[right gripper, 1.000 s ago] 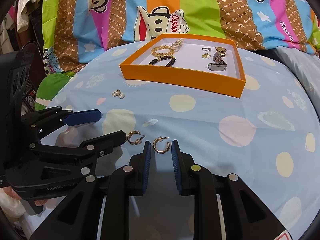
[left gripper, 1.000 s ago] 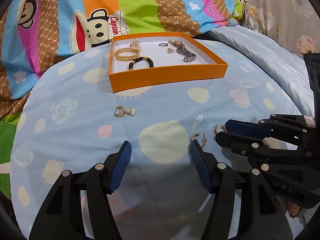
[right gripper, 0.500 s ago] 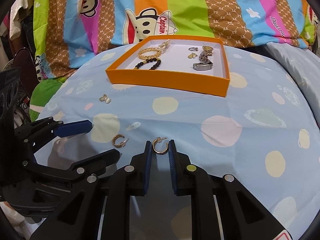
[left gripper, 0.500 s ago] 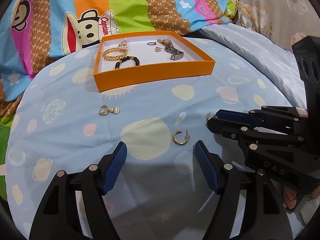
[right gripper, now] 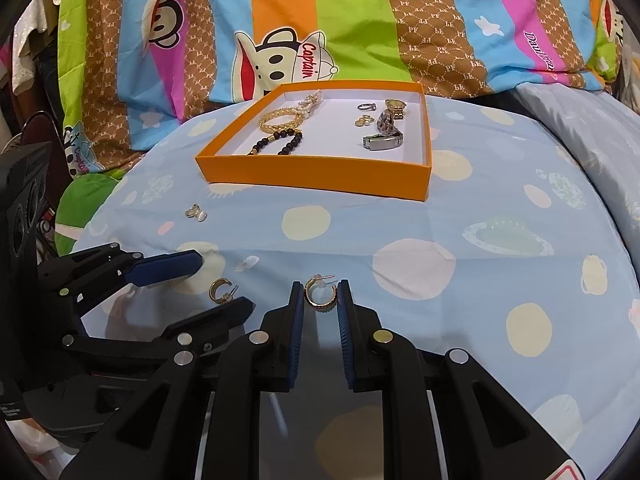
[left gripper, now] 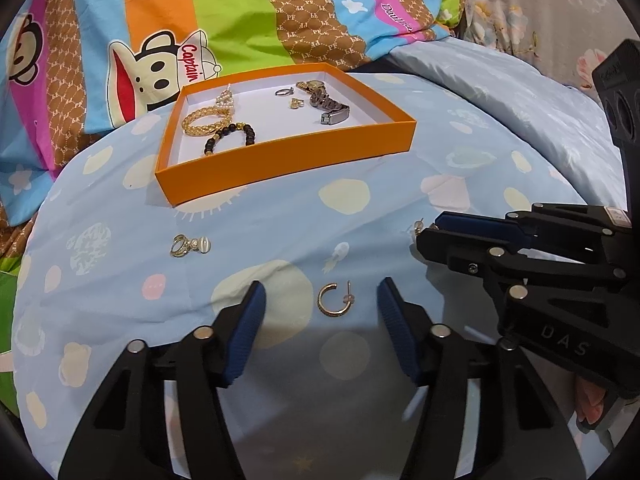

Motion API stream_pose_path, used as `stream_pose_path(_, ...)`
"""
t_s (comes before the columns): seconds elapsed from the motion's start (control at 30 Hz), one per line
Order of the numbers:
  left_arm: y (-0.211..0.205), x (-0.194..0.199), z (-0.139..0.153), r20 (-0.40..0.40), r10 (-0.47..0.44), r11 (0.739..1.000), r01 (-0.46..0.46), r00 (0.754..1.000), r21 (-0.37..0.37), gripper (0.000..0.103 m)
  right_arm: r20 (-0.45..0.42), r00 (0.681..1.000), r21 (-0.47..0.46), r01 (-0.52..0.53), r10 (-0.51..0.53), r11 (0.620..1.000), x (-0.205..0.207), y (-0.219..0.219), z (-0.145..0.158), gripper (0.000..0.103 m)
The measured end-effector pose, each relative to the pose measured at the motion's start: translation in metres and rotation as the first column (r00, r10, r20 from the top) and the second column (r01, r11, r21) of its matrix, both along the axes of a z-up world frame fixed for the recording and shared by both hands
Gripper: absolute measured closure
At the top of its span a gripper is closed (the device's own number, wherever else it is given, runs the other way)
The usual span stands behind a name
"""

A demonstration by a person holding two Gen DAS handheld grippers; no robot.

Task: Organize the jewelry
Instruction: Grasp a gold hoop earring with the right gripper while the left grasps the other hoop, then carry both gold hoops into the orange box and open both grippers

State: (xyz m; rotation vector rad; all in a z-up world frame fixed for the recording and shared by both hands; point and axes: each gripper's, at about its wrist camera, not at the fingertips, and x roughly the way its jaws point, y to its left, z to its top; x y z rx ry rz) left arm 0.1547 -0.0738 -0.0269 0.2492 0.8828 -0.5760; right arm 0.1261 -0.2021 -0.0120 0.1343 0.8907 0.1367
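Observation:
Two gold hoop earrings lie on the blue spotted bedcover. One earring [left gripper: 335, 299] [right gripper: 221, 290] lies between the wide-open fingers of my left gripper [left gripper: 320, 308] [right gripper: 218, 280], untouched. The other earring [right gripper: 319, 293] sits between the fingertips of my right gripper [right gripper: 320, 300], whose pads stand close on both sides of it; in the left wrist view only its post [left gripper: 418, 225] shows by the right gripper [left gripper: 430, 232]. A small gold and pearl piece [left gripper: 188, 245] [right gripper: 196, 213] lies to the left. An orange box [left gripper: 288, 160] [right gripper: 320, 172] behind holds bracelets, rings and watches.
A striped cartoon-monkey quilt [left gripper: 248, 20] [right gripper: 360, 20] rises behind the box. A pale blue pillow [left gripper: 500, 92] lies at the right. The bedcover falls away at the left edge [right gripper: 120, 200].
My left gripper has shifted right so the first earring now lies between its fingers. My right gripper's jaws have narrowed around the second earring.

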Motion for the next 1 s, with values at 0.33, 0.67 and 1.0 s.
stream_pose_path(0.33,0.003,-0.003,0.003,-0.014,-0.018,0.999,0.018,1.000,-0.029,0.085,0.010,1.000,0.012,0.006,-0.006,1.000,-0.002,-0.002,0.003,0.088)
stream_pose_path(0.67,0.018,-0.004,0.019,-0.010,-0.006,0.997,0.005,1.000,-0.075,0.085,0.039,0.999,0.035,-0.008,0.007,0.999,-0.003,-0.002,0.018,0.088)
stream_pose_path(1.0,0.038,0.063,0.079,0.107,0.110,0.990,-0.099,0.988,-0.102,0.085,0.126,0.992,-0.013,-0.015,0.016,1.000,0.052,-0.008,0.061,0.088)
